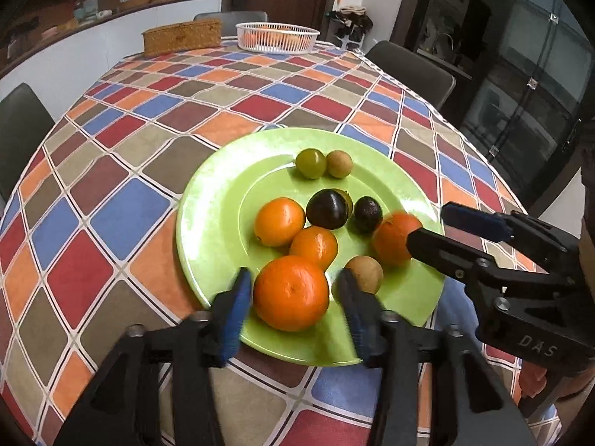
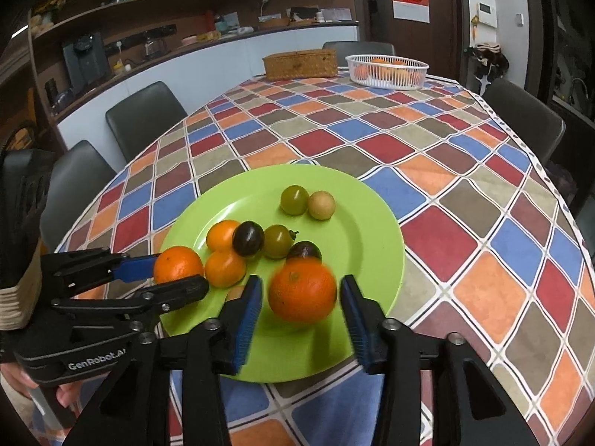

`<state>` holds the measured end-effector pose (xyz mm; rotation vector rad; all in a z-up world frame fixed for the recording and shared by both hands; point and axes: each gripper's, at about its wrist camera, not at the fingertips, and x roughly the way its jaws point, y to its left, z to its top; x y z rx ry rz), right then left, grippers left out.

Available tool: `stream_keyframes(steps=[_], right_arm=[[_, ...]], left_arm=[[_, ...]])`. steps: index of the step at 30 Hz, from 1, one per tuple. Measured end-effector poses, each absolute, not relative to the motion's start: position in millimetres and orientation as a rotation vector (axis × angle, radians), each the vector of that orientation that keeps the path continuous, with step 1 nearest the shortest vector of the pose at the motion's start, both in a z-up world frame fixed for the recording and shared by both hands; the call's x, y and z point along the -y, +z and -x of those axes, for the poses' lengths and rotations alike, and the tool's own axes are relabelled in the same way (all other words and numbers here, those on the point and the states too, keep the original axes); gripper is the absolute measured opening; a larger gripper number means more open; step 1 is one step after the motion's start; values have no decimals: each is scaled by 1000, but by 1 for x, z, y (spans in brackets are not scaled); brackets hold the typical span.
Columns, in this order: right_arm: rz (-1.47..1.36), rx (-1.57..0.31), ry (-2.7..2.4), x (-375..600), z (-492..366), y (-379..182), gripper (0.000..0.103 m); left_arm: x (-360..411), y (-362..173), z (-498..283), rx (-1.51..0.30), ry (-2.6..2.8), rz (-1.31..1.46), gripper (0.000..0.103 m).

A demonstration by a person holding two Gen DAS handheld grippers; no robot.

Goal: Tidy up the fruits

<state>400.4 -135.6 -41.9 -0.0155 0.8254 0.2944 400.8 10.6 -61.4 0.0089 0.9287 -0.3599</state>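
A green plate point(image 1: 208, 223) point(image 2: 372, 230) holds several fruits: oranges, two dark plums point(image 1: 328, 209), green ones point(image 1: 311, 163) and tan ones point(image 1: 339, 164). My left gripper point(image 1: 293, 293) is open, its blue pads on either side of a large orange point(image 1: 290, 293) at the plate's near edge; it also shows in the right wrist view point(image 2: 178, 273). My right gripper point(image 2: 302, 297) is open around another orange point(image 2: 302, 290) at the plate's near right; it shows in the left wrist view point(image 1: 427, 226) at that orange point(image 1: 394, 238).
A checkered cloth covers the table point(image 1: 148, 119). At the far end stand a white basket point(image 1: 277, 37) point(image 2: 386, 70) with oranges and a wicker box point(image 1: 182, 36) point(image 2: 300, 63). Dark chairs point(image 1: 409, 70) point(image 2: 145, 119) ring the table.
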Motion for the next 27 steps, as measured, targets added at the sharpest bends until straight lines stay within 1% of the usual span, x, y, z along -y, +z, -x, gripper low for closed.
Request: stream_keyframes(steps=[5, 8, 11, 16, 17, 18, 20, 23, 24, 26, 27], right_arm=[[30, -790, 249, 141, -390, -31, 54], [34, -768, 227, 146, -380, -21, 54], [44, -746, 205, 150, -367, -11, 61], [37, -713, 200, 156, -342, 8, 61], [36, -705, 201, 157, -337, 12, 62], [34, -697, 200, 158, -331, 16, 65], [27, -675, 205, 160, -319, 24, 67], [26, -637, 204, 162, -299, 36, 67], [25, -625, 200, 163, -292, 40, 70], [21, -607, 194, 166, -278, 47, 74], [18, -596, 189, 168, -271, 51, 75]], left_arm=[[-12, -48, -386, -888, -315, -28, 53], [-12, -33, -368, -824, -256, -56, 53], [-11, -17, -352, -774, -214, -69, 55], [-11, 10, -326, -717, -195, -60, 60], [-11, 15, -320, -704, -197, -59, 60], [-10, 19, -315, -690, -201, -58, 60], [-8, 29, -300, -662, -206, -65, 65], [-5, 42, -279, -623, -188, -82, 67], [-5, 45, -273, -611, -180, -88, 69], [-3, 51, -258, -585, -170, -99, 75], [-2, 54, -250, -574, -176, -106, 76]])
